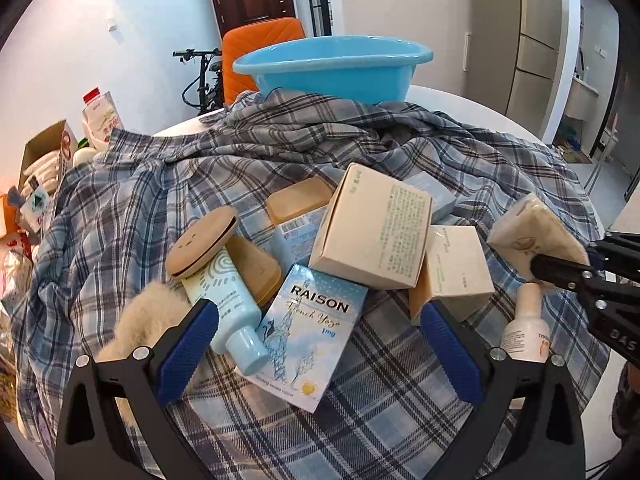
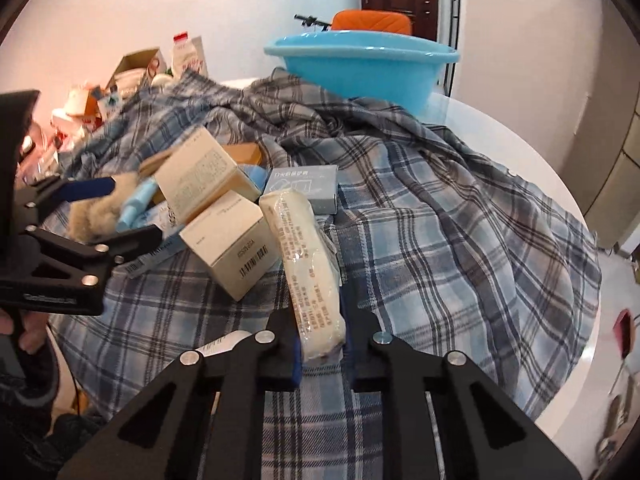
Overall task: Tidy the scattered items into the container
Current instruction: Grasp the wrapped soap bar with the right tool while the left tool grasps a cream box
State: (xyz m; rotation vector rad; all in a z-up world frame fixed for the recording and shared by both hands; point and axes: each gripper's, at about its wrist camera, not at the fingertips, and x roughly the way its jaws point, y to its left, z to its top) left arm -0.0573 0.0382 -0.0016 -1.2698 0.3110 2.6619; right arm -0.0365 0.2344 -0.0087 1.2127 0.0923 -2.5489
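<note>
Your bench (image 2: 500, 128) is round and white, draped in a plaid shirt (image 2: 440, 208), and the blue basin (image 2: 360, 68) you are filling sits at its far edge, beyond the pile. The scattered items lie mid-shirt: two cream boxes (image 1: 372, 228), a RAISON pack (image 1: 308, 332), a pale blue bottle (image 1: 228, 308) and a small white bottle (image 1: 528, 332).

Your right claw (image 2: 322, 344) is nearly closed on a wrapped tissue pack (image 2: 308, 260), pinching its near end so most of the pack juts forward unsupported. It looks soft, so I'd judge it may sag or swing: lift straight up first, clear the boxes just beside it on the left, then carry it high over the bunched shirt folds before releasing above the basin.

Your left claw (image 1: 316, 340) is wide open and empty, hovering with the RAISON pack and the bottle's cap between its fingers (image 1: 188, 344). Settle on one of them before closing.
</note>
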